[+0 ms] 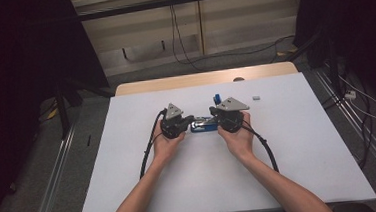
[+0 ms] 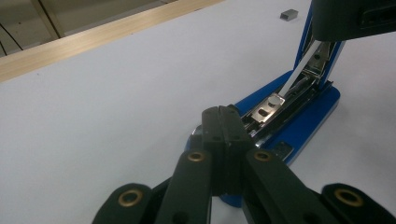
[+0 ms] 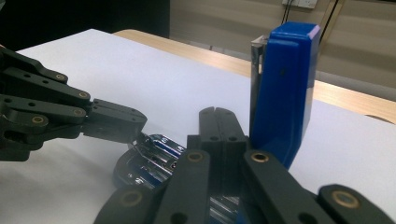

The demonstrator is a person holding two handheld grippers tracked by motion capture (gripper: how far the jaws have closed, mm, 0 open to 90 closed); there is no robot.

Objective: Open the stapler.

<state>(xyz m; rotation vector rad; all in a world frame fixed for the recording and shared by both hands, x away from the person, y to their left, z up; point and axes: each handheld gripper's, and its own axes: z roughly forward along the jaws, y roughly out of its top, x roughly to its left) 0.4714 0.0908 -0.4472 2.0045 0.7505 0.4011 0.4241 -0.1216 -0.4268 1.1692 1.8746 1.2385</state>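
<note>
A blue stapler (image 1: 202, 125) lies open in the middle of the white table (image 1: 290, 169). Its blue lid (image 3: 282, 93) stands upright, and the shiny metal magazine (image 2: 271, 105) is laid bare. My left gripper (image 1: 191, 120) is shut, with its tips (image 2: 224, 114) resting on the front end of the magazine. From the other side, my right gripper (image 3: 218, 114) is shut with nothing between its jaws. It sits over the stapler's rear, just beside the raised lid. In the right gripper view the left gripper (image 3: 137, 128) meets the magazine's (image 3: 154, 154) front tip.
A small grey block of staples (image 1: 256, 97) lies on the table behind and right of the stapler, also in the left gripper view (image 2: 289, 15). A wooden strip (image 1: 204, 78) runs along the table's far edge. Cables trail from both grippers toward the person.
</note>
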